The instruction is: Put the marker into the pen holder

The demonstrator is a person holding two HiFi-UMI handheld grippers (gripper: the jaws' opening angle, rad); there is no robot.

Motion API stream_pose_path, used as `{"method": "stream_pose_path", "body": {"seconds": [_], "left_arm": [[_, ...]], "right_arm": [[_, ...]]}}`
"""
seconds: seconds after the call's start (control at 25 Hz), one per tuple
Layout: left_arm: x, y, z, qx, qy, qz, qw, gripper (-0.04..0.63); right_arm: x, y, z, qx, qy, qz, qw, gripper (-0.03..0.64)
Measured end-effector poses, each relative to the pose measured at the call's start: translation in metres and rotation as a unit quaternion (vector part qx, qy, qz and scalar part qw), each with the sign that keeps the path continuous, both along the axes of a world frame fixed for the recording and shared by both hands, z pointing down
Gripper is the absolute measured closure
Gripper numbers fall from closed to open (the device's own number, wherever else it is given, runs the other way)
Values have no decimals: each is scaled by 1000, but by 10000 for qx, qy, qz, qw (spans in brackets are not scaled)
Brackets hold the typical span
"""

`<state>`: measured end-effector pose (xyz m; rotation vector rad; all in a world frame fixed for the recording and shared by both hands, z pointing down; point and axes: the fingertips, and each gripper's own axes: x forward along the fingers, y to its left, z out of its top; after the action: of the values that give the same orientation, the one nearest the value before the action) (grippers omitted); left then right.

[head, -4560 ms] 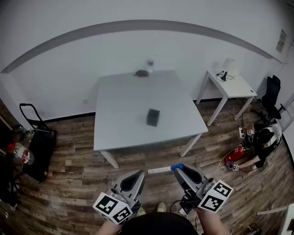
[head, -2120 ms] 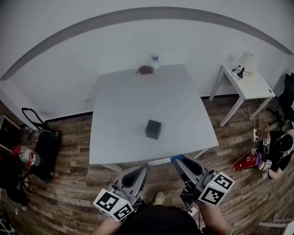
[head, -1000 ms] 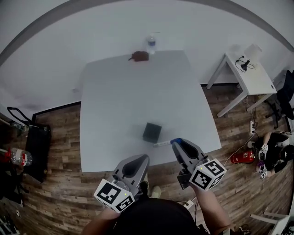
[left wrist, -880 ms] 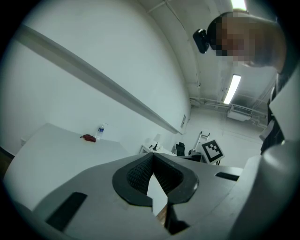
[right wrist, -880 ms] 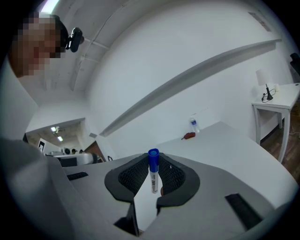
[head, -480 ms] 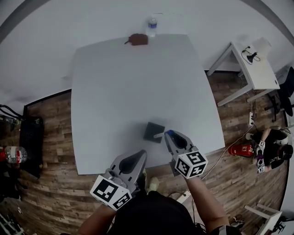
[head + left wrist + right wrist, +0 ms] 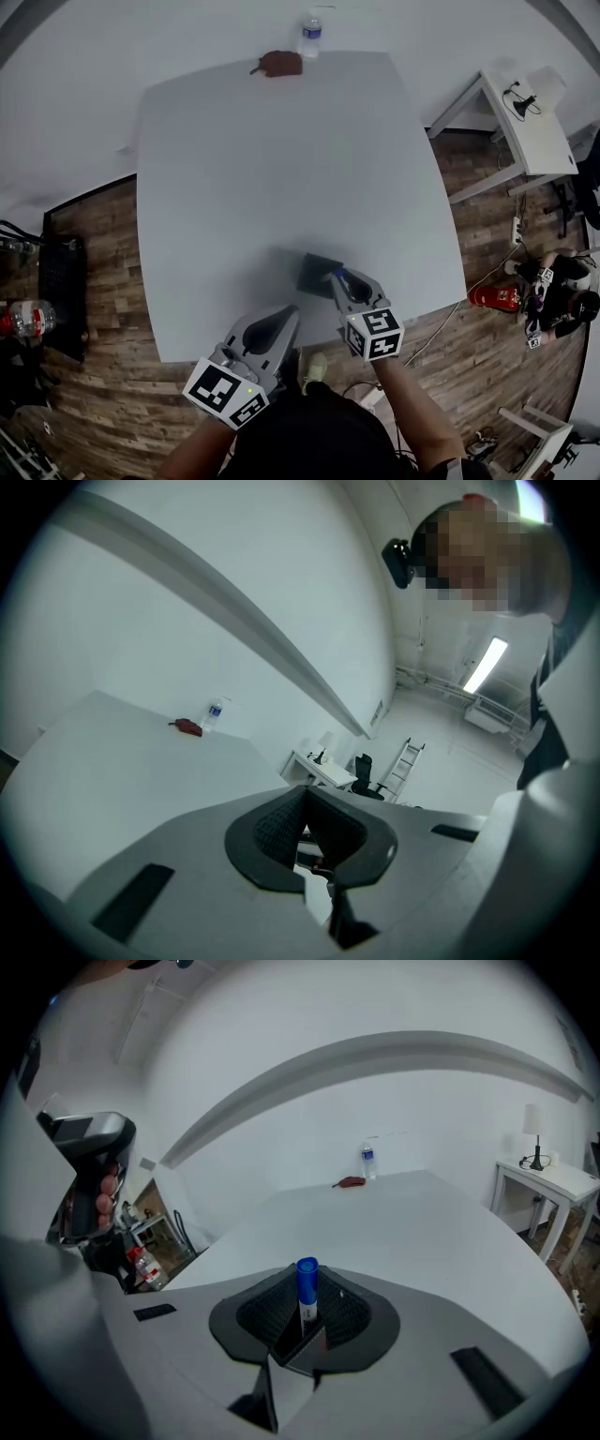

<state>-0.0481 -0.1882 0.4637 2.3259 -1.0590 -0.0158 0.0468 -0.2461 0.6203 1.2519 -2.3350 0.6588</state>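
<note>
The black cube-shaped pen holder (image 7: 315, 272) stands near the front edge of the grey table (image 7: 281, 159). My right gripper (image 7: 337, 277) hangs right over it, shut on a white marker with a blue cap (image 7: 338, 275). In the right gripper view the marker (image 7: 307, 1279) stands upright between the jaws of the right gripper (image 7: 306, 1309), cap up. Its lower end points into the holder's dark opening (image 7: 298, 1339) just beneath. My left gripper (image 7: 287, 314) hovers at the table's front edge, left of the holder. In the left gripper view that gripper (image 7: 302, 794) has its jaws together and nothing in them.
A water bottle (image 7: 310, 26) and a brown-red object (image 7: 279, 63) sit at the table's far edge. A small white side table (image 7: 525, 122) stands to the right on the wooden floor. A person (image 7: 555, 292) sits on the floor at the right. Bags and a bottle (image 7: 33, 317) lie at the left.
I have come up to the table. The right gripper has carried the marker from over the floor to above the pen holder and turned it from lying crosswise to upright. The left gripper kept its place.
</note>
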Motion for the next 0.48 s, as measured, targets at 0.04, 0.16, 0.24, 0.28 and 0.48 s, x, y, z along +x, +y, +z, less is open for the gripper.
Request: {"method": "stream_pose_path", "body": {"seconds": [0.04,0.16,0.24,0.28,0.48], "left_arm": [[0,-2,1,-21,9,8,10000,591],[3,-5,4,-63,39,43,10000,591],[5,-6,6,-94,40,71,9999,591],[6,-7,6,-107,41,80,9999,591],[5,-10,10,-138,44,79,9999,591]], "right_arm": [[1,0,4,-30,52,-3,10000,546],[0,1,13,-147,136,-12,9998,545],[0,1,17,-209,171,6,9996,546],[0,1,19,-243,180,17,9995,545],[-1,1,28,-428,193,46,9989,545]]}}
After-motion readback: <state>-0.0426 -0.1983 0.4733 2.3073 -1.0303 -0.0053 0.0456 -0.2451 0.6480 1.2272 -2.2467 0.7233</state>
